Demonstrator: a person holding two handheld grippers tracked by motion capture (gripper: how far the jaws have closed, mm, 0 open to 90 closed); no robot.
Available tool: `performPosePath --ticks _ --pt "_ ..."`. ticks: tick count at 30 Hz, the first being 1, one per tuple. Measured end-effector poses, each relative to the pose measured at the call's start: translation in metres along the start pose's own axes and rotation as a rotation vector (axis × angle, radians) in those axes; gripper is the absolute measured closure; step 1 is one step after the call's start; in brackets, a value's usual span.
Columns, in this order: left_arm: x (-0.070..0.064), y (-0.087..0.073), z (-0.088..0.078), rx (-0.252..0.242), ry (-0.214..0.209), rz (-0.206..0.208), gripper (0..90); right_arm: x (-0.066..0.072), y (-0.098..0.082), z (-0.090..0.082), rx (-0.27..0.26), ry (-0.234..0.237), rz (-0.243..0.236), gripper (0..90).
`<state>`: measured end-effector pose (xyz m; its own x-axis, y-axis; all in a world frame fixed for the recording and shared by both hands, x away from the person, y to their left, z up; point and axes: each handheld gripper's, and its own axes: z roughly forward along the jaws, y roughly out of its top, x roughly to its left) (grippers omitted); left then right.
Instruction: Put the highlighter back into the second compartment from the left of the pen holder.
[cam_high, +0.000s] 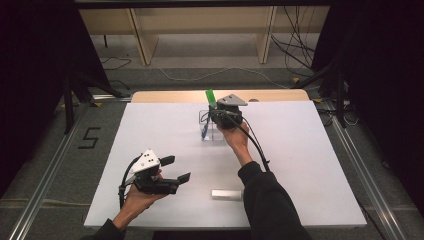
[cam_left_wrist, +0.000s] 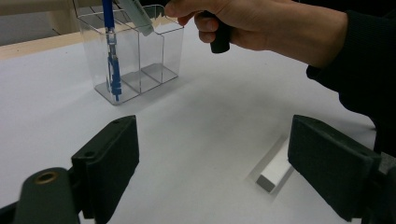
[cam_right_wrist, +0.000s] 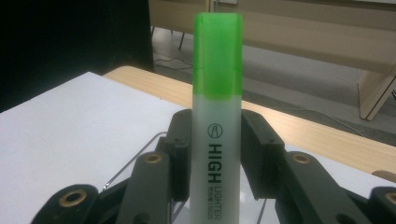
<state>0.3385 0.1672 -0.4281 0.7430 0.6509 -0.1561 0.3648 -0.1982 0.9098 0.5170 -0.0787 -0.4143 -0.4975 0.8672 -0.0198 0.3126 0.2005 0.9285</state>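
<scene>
The right gripper clamps a highlighter above the organizer; the left gripper rests wide open.

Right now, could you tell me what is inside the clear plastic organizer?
A blue pen stands in the clear organizer's end compartment. The highlighter in the right gripper enters from above; its lower end is hidden.

Clear glossy plastic organizer, see-through walls with shiny edges. Highlighter: frosted milky plastic barrel, translucent green cap, smooth with slight sheen. Blue pen plastic, glossy-ish. Table top matt white, smooth, looks like foam board or paper; pale wood edge at far side. Left gripper jaws matt black plastic, brass-looking rivets. White block matt, material unclear.
</scene>
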Motion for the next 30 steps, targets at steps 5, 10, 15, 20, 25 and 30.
performPosePath --ticks 5,10,15,20,25,30 --pt "0.000 0.000 0.000 0.000 0.000 0.000 16.0 0.002 -0.002 0.002 0.003 0.003 0.003 66.7" --pt "0.000 0.000 0.000 0.001 -0.001 0.000 16.0 0.004 -0.005 0.003 0.013 0.004 0.005 66.1" --pt "0.001 0.000 -0.001 0.002 0.000 0.000 16.1 0.002 -0.005 0.001 0.033 0.010 0.027 50.7" --pt "0.000 0.000 0.000 0.000 0.001 -0.004 16.1 -0.004 0.001 -0.011 0.032 0.030 0.043 41.1" --pt "0.000 0.000 0.001 -0.002 0.001 -0.005 16.0 -0.008 0.009 -0.025 0.041 0.055 0.038 33.4" --pt "0.000 -0.001 0.001 -0.001 0.002 -0.008 16.0 -0.009 0.014 -0.043 0.071 0.114 0.028 30.5"
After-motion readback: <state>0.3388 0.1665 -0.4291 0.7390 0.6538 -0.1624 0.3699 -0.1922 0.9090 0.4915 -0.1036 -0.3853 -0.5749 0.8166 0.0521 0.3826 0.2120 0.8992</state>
